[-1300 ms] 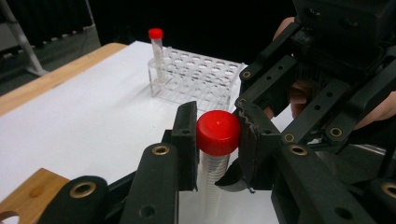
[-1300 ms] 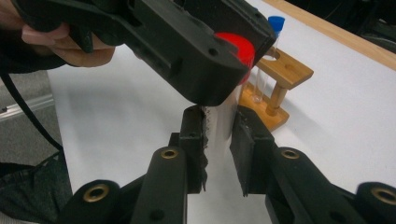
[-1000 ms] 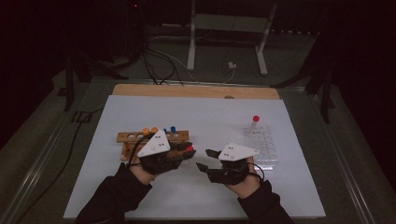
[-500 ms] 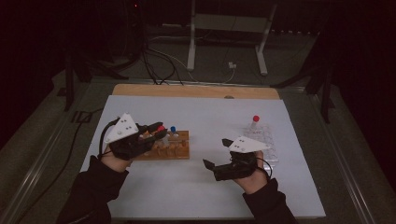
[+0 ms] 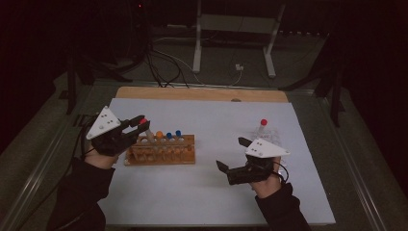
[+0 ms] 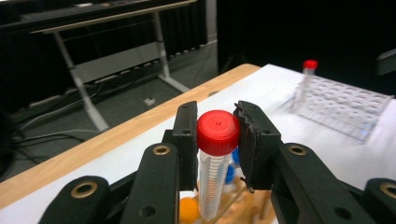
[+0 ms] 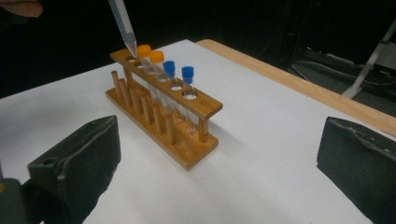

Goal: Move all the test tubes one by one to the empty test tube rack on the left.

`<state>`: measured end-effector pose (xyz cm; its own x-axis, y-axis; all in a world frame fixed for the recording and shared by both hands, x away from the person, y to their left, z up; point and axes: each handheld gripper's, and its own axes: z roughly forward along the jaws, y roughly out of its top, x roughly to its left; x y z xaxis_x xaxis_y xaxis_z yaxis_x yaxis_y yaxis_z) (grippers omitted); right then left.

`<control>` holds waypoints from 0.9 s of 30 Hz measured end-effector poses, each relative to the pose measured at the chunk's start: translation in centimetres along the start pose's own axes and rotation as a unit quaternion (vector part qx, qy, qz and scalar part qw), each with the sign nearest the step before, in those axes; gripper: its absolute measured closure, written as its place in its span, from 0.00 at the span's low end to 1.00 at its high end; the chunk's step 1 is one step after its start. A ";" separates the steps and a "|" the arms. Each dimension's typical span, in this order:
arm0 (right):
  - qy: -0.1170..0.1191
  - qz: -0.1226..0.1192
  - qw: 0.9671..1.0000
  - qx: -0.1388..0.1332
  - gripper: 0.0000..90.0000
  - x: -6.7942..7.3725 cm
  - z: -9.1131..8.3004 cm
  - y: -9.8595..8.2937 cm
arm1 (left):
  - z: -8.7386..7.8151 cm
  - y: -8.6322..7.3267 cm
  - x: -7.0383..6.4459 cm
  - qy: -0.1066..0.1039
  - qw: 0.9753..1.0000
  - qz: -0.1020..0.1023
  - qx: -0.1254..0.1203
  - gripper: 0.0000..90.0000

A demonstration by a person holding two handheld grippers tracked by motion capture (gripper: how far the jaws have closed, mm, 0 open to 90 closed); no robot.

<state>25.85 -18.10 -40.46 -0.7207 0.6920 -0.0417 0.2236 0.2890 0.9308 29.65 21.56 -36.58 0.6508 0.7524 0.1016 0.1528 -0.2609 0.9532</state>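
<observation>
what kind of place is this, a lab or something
Probably a lab-style test bench in a dim room: a wooden tube rack with capped tubes, a clear plastic rack, and a left gripper holding a red-capped tube.

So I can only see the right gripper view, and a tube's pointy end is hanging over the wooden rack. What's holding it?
Observer: The left gripper is shut on that tube, pinching it at the top.
Operator: What colour is its cap?
Observer: Its cap is red.
Operator: Any more red ones?
Observer: Yes, a second red-capped tube stands in a clear rack on the table, just beyond the open right gripper.
</observation>
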 end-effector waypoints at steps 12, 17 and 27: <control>-0.012 -0.007 1.000 -0.003 0.00 -0.4 -0.2 0.1 | 0.9 -1.9 2.1 0.032 0.999 -0.023 0.024 0.80; -0.018 -0.014 1.000 -0.007 0.00 -0.3 -0.2 0.1 | 1.7 -2.8 2.5 0.035 0.998 -0.029 0.034 0.80; -0.018 -0.029 0.999 -0.022 0.00 -0.4 -0.4 0.1 | 3.3 -4.7 2.5 0.025 0.997 -0.041 0.066 0.80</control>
<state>25.88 -18.63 -40.16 -0.7077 0.6980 -0.1090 0.1515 0.3007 0.9416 33.04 22.68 -41.78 0.5946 0.8029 0.0418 0.3033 -0.2723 0.9132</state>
